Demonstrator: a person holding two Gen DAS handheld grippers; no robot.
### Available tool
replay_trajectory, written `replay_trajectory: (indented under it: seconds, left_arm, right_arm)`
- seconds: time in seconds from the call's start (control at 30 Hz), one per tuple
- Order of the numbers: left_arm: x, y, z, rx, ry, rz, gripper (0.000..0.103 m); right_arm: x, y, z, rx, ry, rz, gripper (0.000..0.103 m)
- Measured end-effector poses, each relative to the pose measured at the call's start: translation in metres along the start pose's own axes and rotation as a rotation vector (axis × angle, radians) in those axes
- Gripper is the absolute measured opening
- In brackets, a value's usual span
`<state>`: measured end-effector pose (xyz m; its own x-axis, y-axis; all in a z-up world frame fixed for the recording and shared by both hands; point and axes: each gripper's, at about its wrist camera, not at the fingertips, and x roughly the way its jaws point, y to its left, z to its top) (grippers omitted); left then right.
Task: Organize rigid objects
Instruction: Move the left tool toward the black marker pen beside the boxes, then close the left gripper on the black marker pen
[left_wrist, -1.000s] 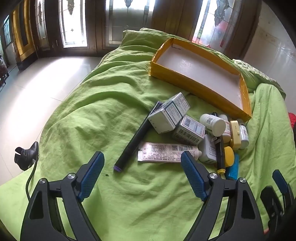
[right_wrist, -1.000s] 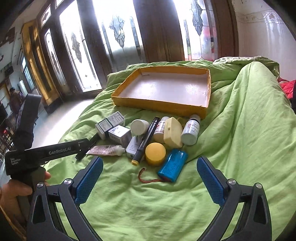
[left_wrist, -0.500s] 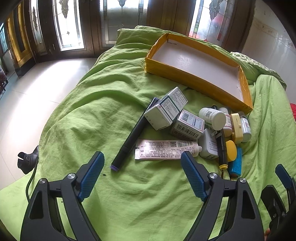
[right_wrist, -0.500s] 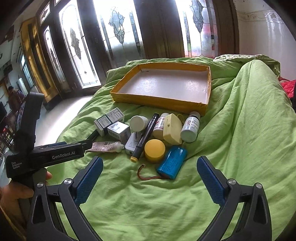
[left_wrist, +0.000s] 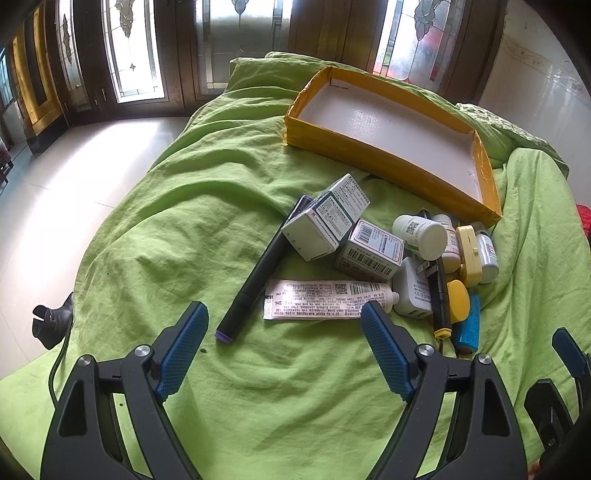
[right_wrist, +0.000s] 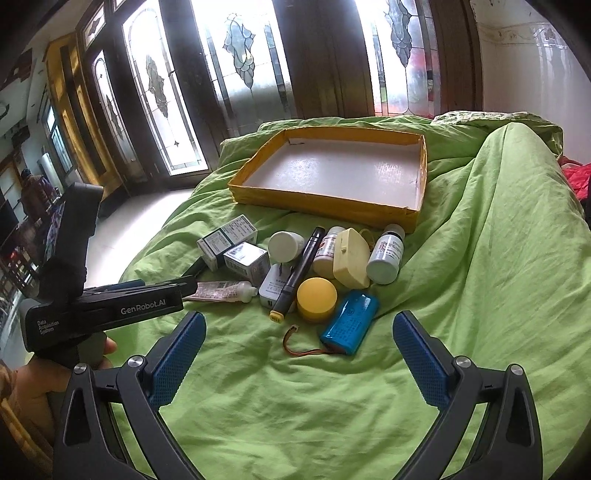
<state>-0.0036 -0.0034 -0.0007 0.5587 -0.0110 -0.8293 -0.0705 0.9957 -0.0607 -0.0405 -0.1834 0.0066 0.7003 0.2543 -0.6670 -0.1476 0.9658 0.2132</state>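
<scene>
The left gripper (left_wrist: 280, 347) has its jaws spread wide, holding nothing, above the green bedcover (left_wrist: 184, 229) just short of the white tube (left_wrist: 325, 298) and black marker (left_wrist: 258, 273); the right gripper (right_wrist: 299, 354) is likewise wide open and empty, the blue battery (right_wrist: 349, 321) lying ahead between its pads; the clutter sits just before the yellow tray (right_wrist: 325, 208).

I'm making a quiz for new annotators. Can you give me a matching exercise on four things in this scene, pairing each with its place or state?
Things:
1. yellow cardboard tray
2. blue cylindrical battery pack
3. black marker pen with purple end
4. round yellow lid

Places or states:
A. has a thin red wire trailing from it
B. lies partly under a white carton
C. empty, behind the pile
D. beside the battery pack, near the yellow-tipped pen

Pairs: 1-C, 2-A, 3-B, 4-D
</scene>
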Motion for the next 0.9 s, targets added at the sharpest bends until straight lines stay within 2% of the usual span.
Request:
replay_trajectory:
  seconds: [0.27,0.47,0.6,0.77,0.9]
  left_arm:
    - [0.001,0.001,0.001,-0.014,0.018,-0.013,0.085]
    - [0.007,0.018,0.009,-0.078,0.066,-0.034,0.085]
    - [0.008,0.025,0.013,-0.099,0.053,-0.027,0.085]
    - [0.022,0.016,0.025,-0.008,0.057,0.02,0.083]
    - [0.033,0.012,0.034,0.034,0.061,0.016,0.077]
  right_arm:
    - [0.001,-0.002,0.006,-0.004,0.021,-0.002,0.1]
    - [-0.002,-0.018,0.025,0.018,0.016,-0.007,0.1]
    - [0.0,-0.025,0.026,0.036,0.016,-0.018,0.1]
    - [0.007,-0.025,0.021,0.036,0.046,-0.005,0.1]
    - [0.011,-0.023,0.017,0.029,0.063,0.005,0.1]
